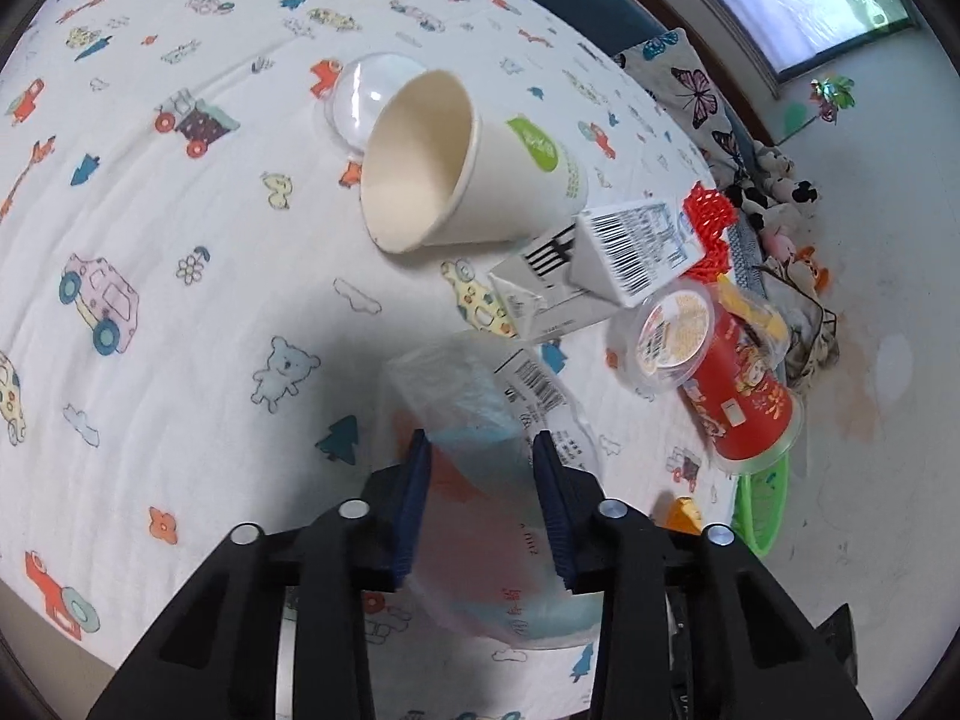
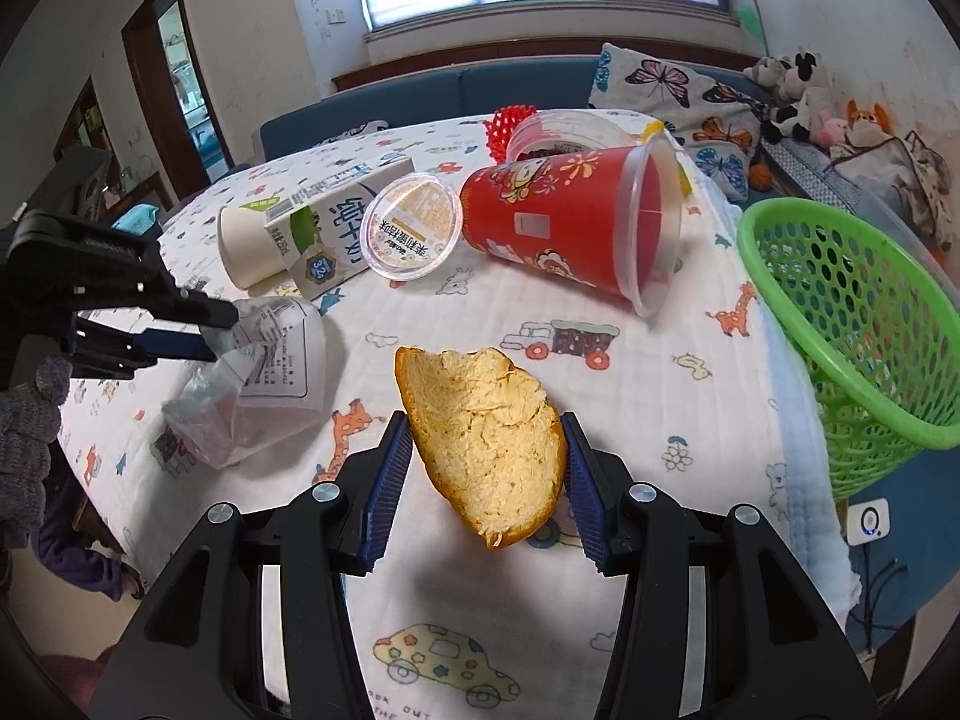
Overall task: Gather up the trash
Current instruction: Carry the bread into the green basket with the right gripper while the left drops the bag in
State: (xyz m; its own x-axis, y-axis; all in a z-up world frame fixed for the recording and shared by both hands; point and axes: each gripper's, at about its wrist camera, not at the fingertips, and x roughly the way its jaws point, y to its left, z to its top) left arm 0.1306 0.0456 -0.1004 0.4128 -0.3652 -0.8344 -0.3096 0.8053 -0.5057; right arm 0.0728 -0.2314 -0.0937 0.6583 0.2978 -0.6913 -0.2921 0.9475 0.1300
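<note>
Right gripper (image 2: 486, 450) fingers pinch an orange peel (image 2: 486, 438); left gripper (image 1: 480, 468) fingers straddle a clear plastic wrapper (image 1: 480, 414), contact unclear. Next, probably drop the peel into the green basket (image 2: 840, 324).

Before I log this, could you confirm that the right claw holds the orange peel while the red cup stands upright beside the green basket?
Not quite: the red cup lies on its side. The right wrist view shows it. The right claw does hold the orange peel, and the green basket is beside the cup.

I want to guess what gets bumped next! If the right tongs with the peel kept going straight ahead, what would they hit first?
Probably the tablecloth just past the orange peel held in the right tongs, since they point downward. Beyond that lies the tipped red cup, though depth is hard to judge here.
</note>
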